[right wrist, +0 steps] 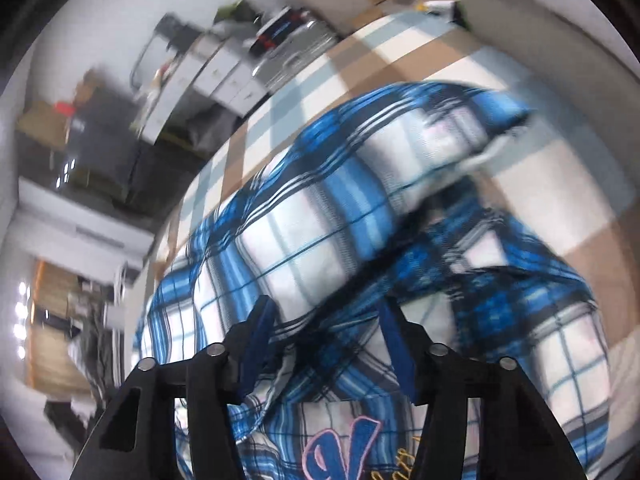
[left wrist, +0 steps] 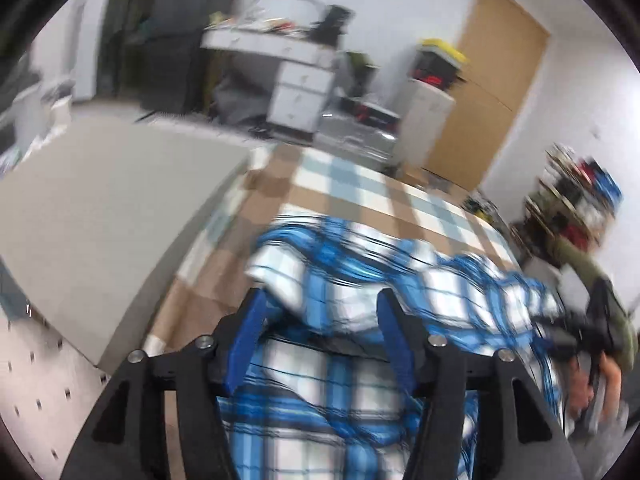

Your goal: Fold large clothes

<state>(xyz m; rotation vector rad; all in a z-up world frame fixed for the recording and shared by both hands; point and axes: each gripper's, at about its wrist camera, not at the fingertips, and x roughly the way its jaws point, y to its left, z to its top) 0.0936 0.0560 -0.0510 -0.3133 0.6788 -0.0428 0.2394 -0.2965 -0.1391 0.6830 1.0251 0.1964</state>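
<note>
A large blue-and-white plaid shirt [left wrist: 360,312] lies bunched on a table covered with a tan, white and pale-blue checked cloth [left wrist: 344,184]. My left gripper [left wrist: 322,300] is open, its blue fingers wide apart just above the shirt. In the right wrist view the shirt [right wrist: 320,220] is rumpled, with a sleeve folded across it and an embroidered patch [right wrist: 344,444] near the bottom. My right gripper [right wrist: 324,308] is open right over the fabric. The other gripper and the hand holding it [left wrist: 588,344] show at the right of the left wrist view. Both views are motion-blurred.
A grey board [left wrist: 100,208] lies left of the table. White drawers [left wrist: 300,92], a cluttered desk, a wooden door [left wrist: 492,84] and shelves [left wrist: 576,200] stand behind. The table's far edge [right wrist: 224,128] borders furniture and boxes.
</note>
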